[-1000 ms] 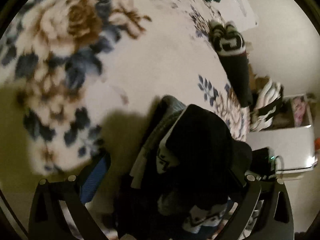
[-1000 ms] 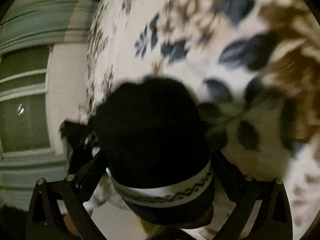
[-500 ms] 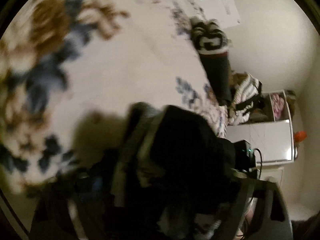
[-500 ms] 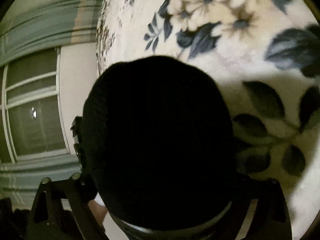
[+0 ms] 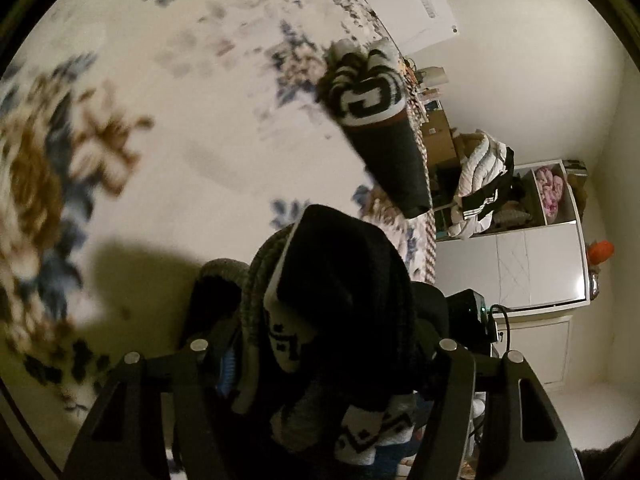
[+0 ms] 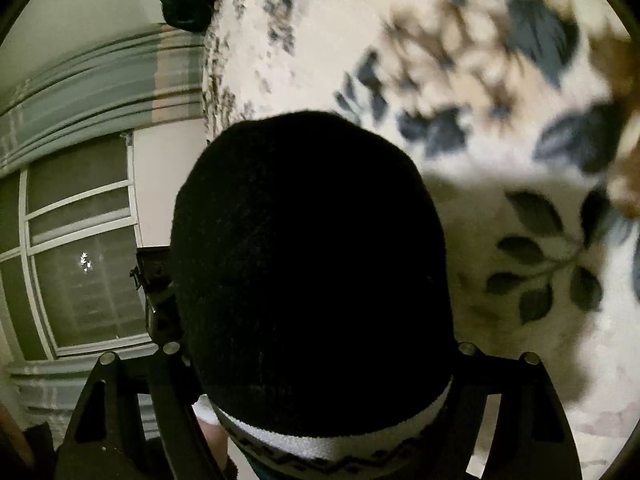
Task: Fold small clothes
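Your left tool (image 5: 320,344) is clamped on a bundle of socks (image 5: 336,300): black knit, grey ribbing and a white patterned cuff bunch up between its fingers, held above the bed (image 5: 192,128) near its right edge. Your right tool (image 6: 316,348) has a black sock (image 6: 308,264) filling the gap between its fingers, white patterned cuff (image 6: 332,442) toward the camera; the fingertips are hidden behind the cloth, so I cannot tell whether that tool is clamped or apart. This sock hangs over the bed's left edge, by the window (image 6: 80,264). A second pair (image 5: 380,128), striped black and white at the toes and dark along the leg, lies on the floral bedspread at the bed's right edge, well apart from your left tool.
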Demonstrator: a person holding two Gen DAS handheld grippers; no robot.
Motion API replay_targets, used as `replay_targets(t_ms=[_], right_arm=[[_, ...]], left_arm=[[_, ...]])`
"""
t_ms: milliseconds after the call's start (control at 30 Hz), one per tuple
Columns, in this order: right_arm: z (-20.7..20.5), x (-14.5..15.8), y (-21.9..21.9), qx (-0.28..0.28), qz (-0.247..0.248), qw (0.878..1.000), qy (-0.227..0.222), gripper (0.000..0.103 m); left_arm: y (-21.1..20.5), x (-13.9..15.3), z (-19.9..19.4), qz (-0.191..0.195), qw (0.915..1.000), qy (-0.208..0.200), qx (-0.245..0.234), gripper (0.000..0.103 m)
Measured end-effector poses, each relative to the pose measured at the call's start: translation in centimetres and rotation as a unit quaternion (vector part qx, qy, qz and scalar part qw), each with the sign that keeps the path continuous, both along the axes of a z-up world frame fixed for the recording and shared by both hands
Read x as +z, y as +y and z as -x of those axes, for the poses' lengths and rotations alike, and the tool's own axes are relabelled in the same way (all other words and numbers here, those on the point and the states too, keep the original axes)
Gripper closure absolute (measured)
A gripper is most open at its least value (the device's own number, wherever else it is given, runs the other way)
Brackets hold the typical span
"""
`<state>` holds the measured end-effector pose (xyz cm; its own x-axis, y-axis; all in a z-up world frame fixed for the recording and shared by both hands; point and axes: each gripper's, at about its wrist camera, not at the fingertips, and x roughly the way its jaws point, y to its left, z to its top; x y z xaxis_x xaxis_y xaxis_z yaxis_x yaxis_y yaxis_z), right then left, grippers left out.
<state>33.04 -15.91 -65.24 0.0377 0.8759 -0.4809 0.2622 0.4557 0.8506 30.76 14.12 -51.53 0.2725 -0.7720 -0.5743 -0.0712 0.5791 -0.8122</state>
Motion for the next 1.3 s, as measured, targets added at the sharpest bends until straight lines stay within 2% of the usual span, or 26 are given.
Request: replay_targets(t_ms=[133,267,433,567,667,733,833,933,967,1033,1067,1167,1233,1300], right_arm=[[-2.8,4.6,-1.4,-0.01,0.002,1.0,-0.027,0.02],[-6.2,8.8,-5.0,-0.027,0.005,0.998,-0.057,0.02],[-13.5,13.7,-10.3,-0.055,0.012,0.994,-0.094,0.02],[-22.1,16.1,-14.4,-0.073,0.011,0.991,-0.113,0.02],[-29.5,16.0,-16.7,-0.073,0.019,0.991,-0.115,0.02],[-33.3,15.2,-17.8,-0.065,0.023,0.992,-0.11,0.02],[-39.3,11.3,-18.5,-0.059,0.037,0.994,-0.083,0.02],[-41.1,7.3,-20.1,-0.055,0.07,0.994,-0.056,0.02],[-40.9,6.4,-20.1,-0.051,0.077,0.994,-0.052,0.019],[-40.8,5.3,-20.0,-0.041,0.093,0.993,-0.051,0.013],[-40.7,5.3,-19.9,-0.039,0.102,0.993,-0.054,0.012],[-40.3,6.8,-19.2,-0.031,0.133,0.988,-0.072,0.01],[-39.7,8.3,-18.7,-0.024,0.175,0.98,-0.088,0.006],[-38.8,10.4,-17.9,-0.011,0.239,0.964,-0.116,0.005]], left_arm=[[-2.2,3.8,-3.4,0.0,0.9997,-0.02,-0.014,0.044],[-5.5,7.5,-8.5,0.009,0.9986,-0.044,-0.026,0.044],[-10.8,11.8,-17.0,0.013,0.9958,-0.077,-0.047,0.044],[-14.6,14.0,-25.4,0.012,0.9936,-0.098,-0.055,0.044],[-16.8,13.4,-32.2,-0.004,0.9934,-0.097,-0.061,0.044],[-17.6,12.0,-35.1,-0.021,0.9933,-0.093,-0.065,0.043],[-18.6,8.0,-39.0,-0.05,0.9941,-0.067,-0.07,0.043],[-18.9,3.3,-40.3,-0.093,0.9916,-0.038,-0.082,0.04],[-18.7,1.8,-40.1,-0.097,0.9912,-0.03,-0.084,0.039],[-18.1,1.1,-39.5,-0.086,0.9929,-0.025,-0.079,0.037],[-17.8,1.0,-38.9,-0.077,0.9941,-0.025,-0.073,0.037],[-17.5,2.4,-38.2,-0.084,0.9939,-0.026,-0.067,0.037],[-17.7,4.1,-37.8,-0.11,0.9911,-0.036,-0.066,0.037],[-18.1,6.0,-37.1,-0.15,0.9848,-0.055,-0.068,0.037]])
